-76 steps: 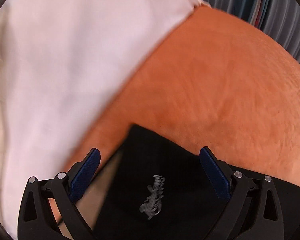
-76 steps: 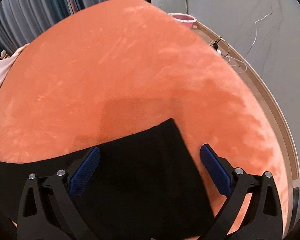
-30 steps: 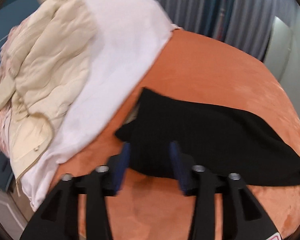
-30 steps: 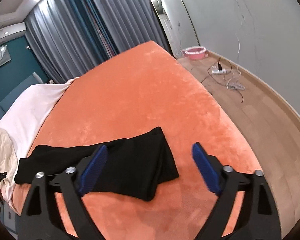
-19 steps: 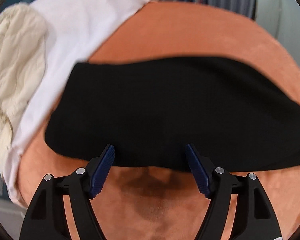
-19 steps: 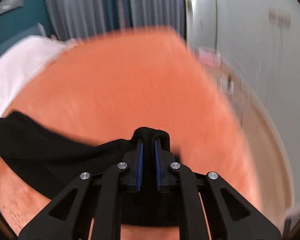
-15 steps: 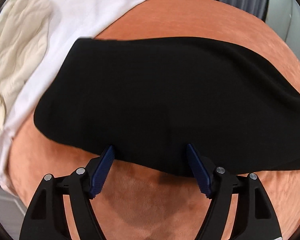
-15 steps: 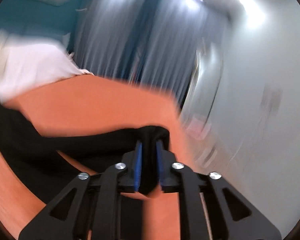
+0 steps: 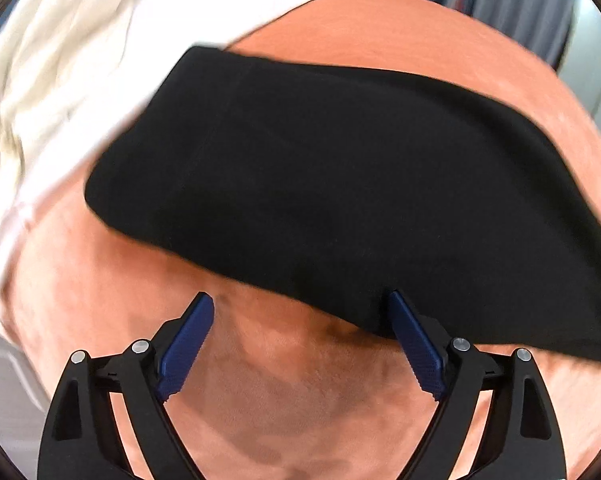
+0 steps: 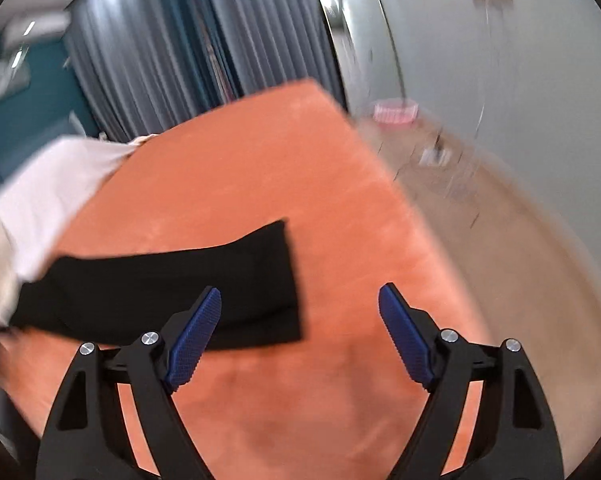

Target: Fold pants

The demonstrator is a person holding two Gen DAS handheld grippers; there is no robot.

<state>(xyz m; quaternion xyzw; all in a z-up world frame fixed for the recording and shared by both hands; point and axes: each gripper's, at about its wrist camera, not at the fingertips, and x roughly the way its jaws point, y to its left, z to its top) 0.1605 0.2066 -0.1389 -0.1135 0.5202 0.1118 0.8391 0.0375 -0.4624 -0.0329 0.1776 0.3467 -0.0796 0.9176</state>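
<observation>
The black pants (image 9: pixel 340 184) lie folded lengthwise in a long flat strip on the orange bed cover (image 9: pixel 300 400). In the right wrist view the pants (image 10: pixel 172 280) stretch from the left edge to the middle, their square end near the centre. My left gripper (image 9: pixel 300 320) is open and empty, just in front of the pants' near edge, its right finger touching the cloth. My right gripper (image 10: pixel 300 312) is open and empty above the bed, to the right of the pants' end.
A white sheet (image 9: pixel 80 92) and cream bedding (image 9: pixel 32 60) lie at the left of the bed. Grey curtains (image 10: pixel 172 52) hang behind. The bed's right edge drops to a wooden floor (image 10: pixel 520 240) with a pink bowl (image 10: pixel 394 112) and cables.
My right gripper, shut on the pants' end half a second ago, has opened and let it go; the cloth now lies flat. My left gripper stays open and has shifted left along the near edge.
</observation>
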